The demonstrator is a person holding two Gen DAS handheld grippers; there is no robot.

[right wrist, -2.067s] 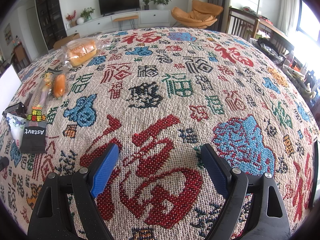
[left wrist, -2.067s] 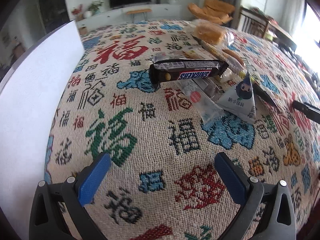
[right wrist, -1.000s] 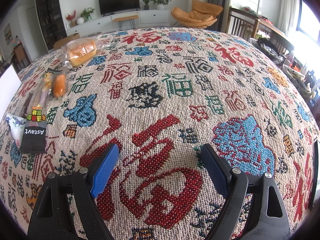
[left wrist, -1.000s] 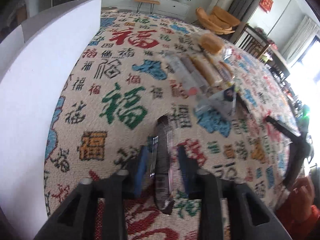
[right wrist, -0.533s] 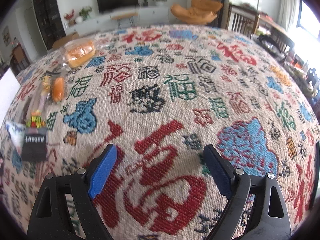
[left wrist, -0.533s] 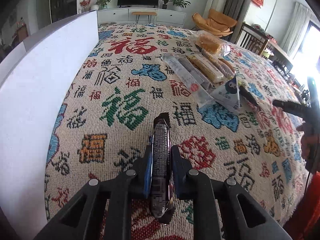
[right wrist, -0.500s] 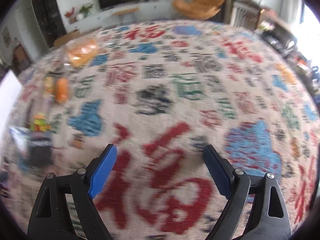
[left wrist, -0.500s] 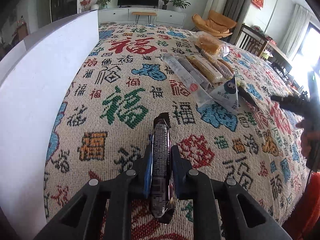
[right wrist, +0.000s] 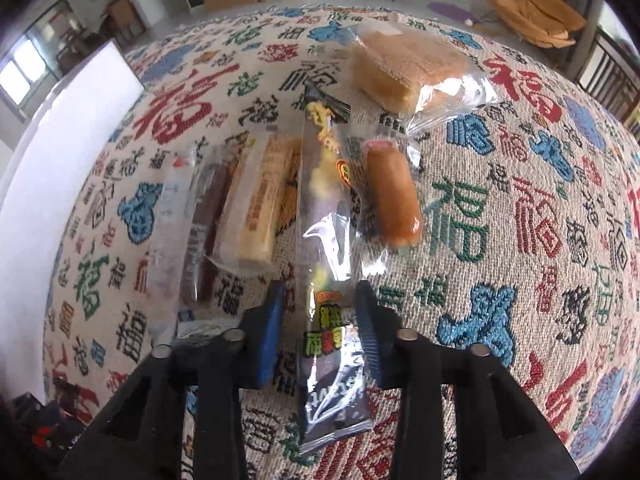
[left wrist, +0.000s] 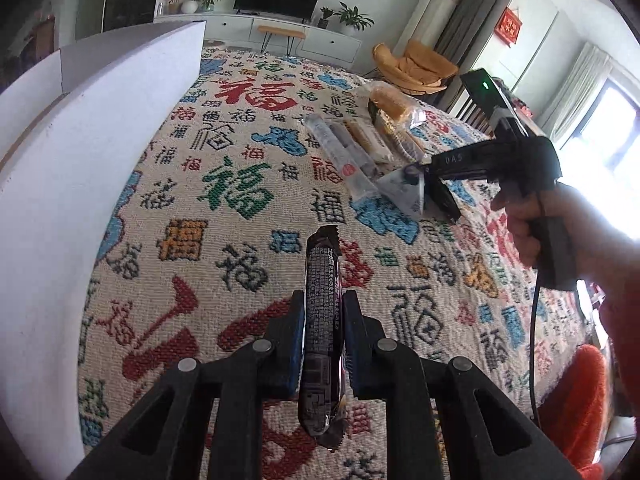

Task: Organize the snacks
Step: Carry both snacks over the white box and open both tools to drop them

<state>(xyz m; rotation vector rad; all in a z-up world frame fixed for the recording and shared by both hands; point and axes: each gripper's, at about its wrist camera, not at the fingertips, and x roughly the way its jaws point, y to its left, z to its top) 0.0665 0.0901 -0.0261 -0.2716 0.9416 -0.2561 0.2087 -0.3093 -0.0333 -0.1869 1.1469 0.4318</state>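
Only leftward – white box [left wrist: 80, 152] beside clamped chocolate bar [left wrist: 322, 300].

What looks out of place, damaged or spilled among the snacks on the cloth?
Nothing looks damaged or spilled. The wrapped snacks lie side by side, only slightly fanned. The chocolate bar is away from them, clamped in the left gripper. The right gripper is closing around the long dark snack packet, which lies between its jaws.
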